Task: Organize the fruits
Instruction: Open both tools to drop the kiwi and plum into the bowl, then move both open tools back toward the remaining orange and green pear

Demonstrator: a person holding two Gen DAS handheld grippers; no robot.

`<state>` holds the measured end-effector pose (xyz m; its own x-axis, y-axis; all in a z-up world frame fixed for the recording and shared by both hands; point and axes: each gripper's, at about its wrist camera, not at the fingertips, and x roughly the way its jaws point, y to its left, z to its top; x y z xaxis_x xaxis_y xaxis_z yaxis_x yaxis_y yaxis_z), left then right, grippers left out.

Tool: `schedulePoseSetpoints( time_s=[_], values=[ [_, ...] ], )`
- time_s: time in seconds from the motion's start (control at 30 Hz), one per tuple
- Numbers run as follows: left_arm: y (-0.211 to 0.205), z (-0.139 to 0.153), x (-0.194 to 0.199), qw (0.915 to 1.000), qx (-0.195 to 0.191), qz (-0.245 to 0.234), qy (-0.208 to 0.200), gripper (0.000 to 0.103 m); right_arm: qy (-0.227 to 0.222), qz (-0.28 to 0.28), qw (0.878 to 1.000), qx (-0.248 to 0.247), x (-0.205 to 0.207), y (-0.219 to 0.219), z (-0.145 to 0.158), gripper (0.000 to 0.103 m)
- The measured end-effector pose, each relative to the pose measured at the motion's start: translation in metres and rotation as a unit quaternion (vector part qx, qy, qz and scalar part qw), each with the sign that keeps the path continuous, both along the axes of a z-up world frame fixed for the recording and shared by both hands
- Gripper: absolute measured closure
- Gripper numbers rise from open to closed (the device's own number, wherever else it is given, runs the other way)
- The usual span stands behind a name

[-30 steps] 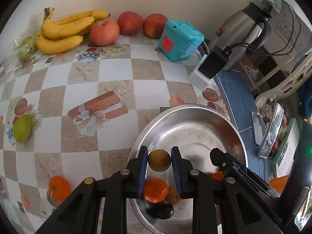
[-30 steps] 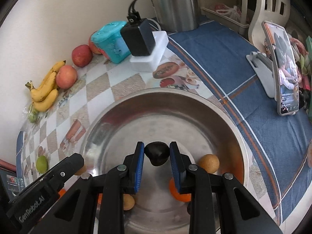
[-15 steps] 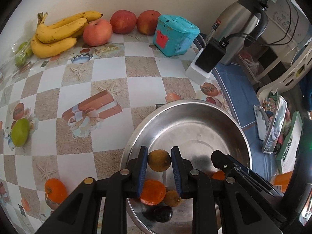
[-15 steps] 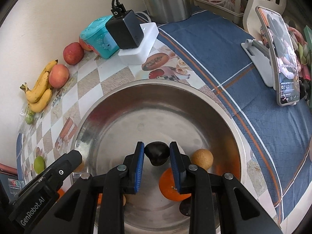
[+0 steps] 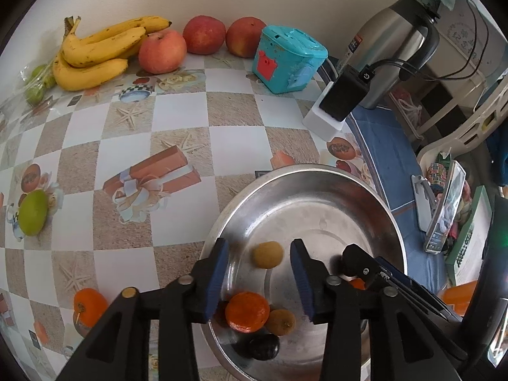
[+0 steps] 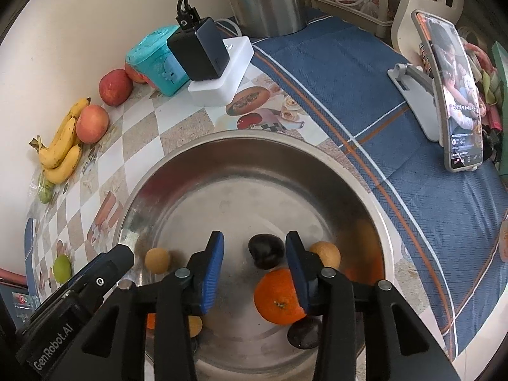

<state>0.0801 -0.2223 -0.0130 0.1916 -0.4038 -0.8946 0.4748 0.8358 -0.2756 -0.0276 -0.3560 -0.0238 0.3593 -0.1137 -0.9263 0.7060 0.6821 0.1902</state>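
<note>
Released fruits (image 5: pixel 267 255) between opening jaws

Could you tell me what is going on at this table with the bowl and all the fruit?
A person is sorting fruit into a steel bowl with two handheld grippers. The left gripper is opening around a small brown fruit, and the right gripper is opening around a dark fruit; both fruits sit free between the fingers. An orange already lies in the bowl. Bananas, apples and a green fruit are on the table.
</note>
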Motion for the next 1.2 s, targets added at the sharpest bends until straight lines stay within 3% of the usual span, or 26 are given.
schedulePoseSetpoints(
  time_s=[0.1,0.2,0.33,0.43,0.47,0.67,0.97,1.2],
  values=[
    [0.005,0.003,0.003,0.9999,0.003,0.014,0.0,0.032,-0.001,-0.001,1.0,-0.008,-0.001,0.0,0.003,0.042],
    [0.012,0.006,0.008,0.9994,0.011,0.034,-0.003,0.023,-0.004,0.004,1.0,-0.017,-0.001,0.001,0.007,0.033],
    [0.024,0.007,0.016,0.9977,0.023,0.064,-0.008,0.014,-0.007,0.01,1.0,-0.028,-0.001,0.002,0.01,0.031],
    [0.035,0.006,0.024,0.9948,0.037,0.094,-0.014,0.001,-0.007,0.012,0.999,-0.034,0.0,0.004,0.011,0.025],
    [0.04,0.004,0.026,0.9933,0.044,0.105,-0.016,0.0,-0.007,0.013,0.999,-0.035,0.0,0.004,0.012,0.02],
    [0.073,-0.004,0.04,0.9832,0.082,0.162,-0.018,0.0,-0.009,0.034,0.998,-0.044,0.005,0.015,0.013,0.011],
    [0.109,-0.002,0.047,0.9733,0.111,0.199,-0.03,0.0,-0.019,0.068,0.996,-0.046,0.015,0.036,0.014,0.011],
    [0.125,0.004,0.044,0.9725,0.133,0.185,-0.048,0.0,-0.02,0.092,0.994,-0.055,0.021,0.052,0.016,0.011]
  ],
)
